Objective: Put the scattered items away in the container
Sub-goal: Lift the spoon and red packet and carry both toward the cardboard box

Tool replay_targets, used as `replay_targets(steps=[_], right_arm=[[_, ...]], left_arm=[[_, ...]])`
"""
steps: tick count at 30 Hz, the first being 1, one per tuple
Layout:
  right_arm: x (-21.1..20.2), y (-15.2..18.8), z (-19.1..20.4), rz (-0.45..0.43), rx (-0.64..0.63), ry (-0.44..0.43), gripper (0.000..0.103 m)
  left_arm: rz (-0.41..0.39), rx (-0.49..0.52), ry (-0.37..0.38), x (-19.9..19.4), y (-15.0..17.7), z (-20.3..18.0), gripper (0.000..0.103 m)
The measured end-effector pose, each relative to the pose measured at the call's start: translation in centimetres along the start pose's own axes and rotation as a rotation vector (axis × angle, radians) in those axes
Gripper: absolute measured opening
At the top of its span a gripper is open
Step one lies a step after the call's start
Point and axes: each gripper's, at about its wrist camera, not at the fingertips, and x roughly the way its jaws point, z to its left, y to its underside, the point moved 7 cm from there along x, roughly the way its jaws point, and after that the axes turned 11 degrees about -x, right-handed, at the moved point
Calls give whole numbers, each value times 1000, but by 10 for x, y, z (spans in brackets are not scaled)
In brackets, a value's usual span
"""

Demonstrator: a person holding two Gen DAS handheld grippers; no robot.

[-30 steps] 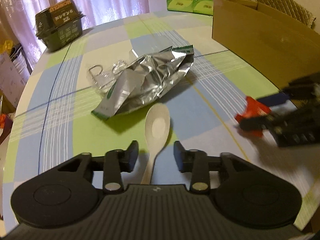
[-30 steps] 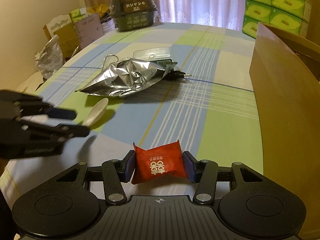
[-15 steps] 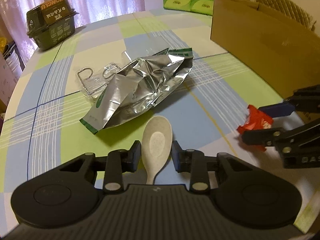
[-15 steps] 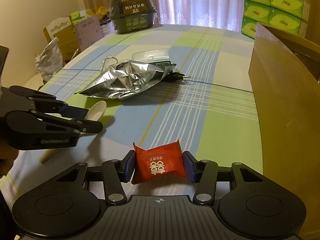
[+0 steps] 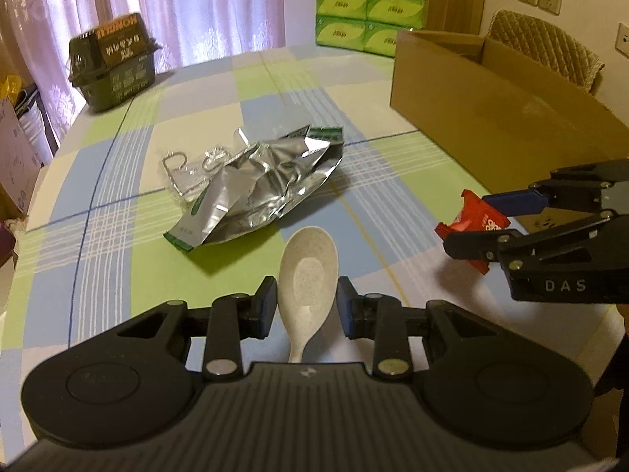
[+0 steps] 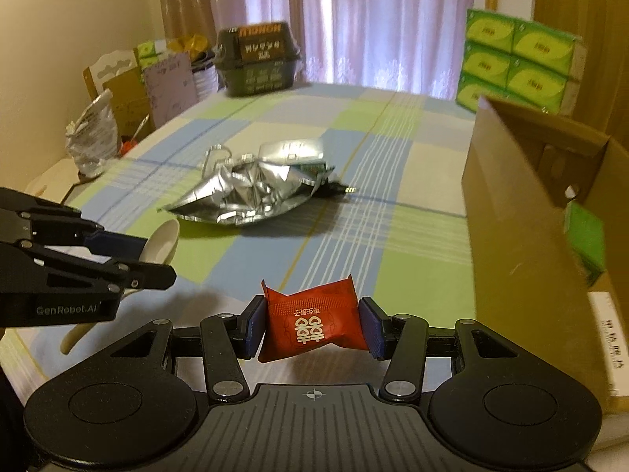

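Left gripper (image 5: pixel 307 302): your jaws stand on either side of the spoon (image 5: pixel 308 275), pads at the edges of its bowl, handle running back beneath the gripper. Whether they already pinch it you cannot tell from this view; the spoon looks raised off the tablecloth (image 5: pixel 118 212) at the bowl end, and in the right wrist view its handle tip hangs low near the cloth. Squeeze across the bowl's widest part until it is firm, then lift level so the handle does not drag.

Right gripper (image 6: pixel 312 326): clenched on the red packet (image 6: pixel 312 324), one pad on each side edge, packet clear of the table. The wrapper is soft and slightly crumpled; keep steady pressure, no more.

Cardboard box (image 6: pixel 523 236): the container, open at the top, just to your right, its near wall tall. Carry the packet up over the rim before releasing, so it falls inside and does not strike the wall.

Still loose on the table: a crumpled foil bag (image 5: pixel 259 188) near the middle, with wire hooks in clear wrap (image 5: pixel 188 173) touching its far-left side.

Risk: the two grippers sit close together; move one at a time toward the box
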Motion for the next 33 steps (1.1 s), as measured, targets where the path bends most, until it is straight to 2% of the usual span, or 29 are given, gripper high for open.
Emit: replay_targets(steps=[17,25,33], right_arm=[[-87,-21,-20,-155,34,114,53],[-125,-19,-58,-206,79,210,53],[-149,-4,-100,-206,134,294,53]], left_arm=[[-107,48,27,-64,-24,-41,27],[-135,100,74,-79,-32,-80,27],[-164,181,137,-84,-48,-131,27]])
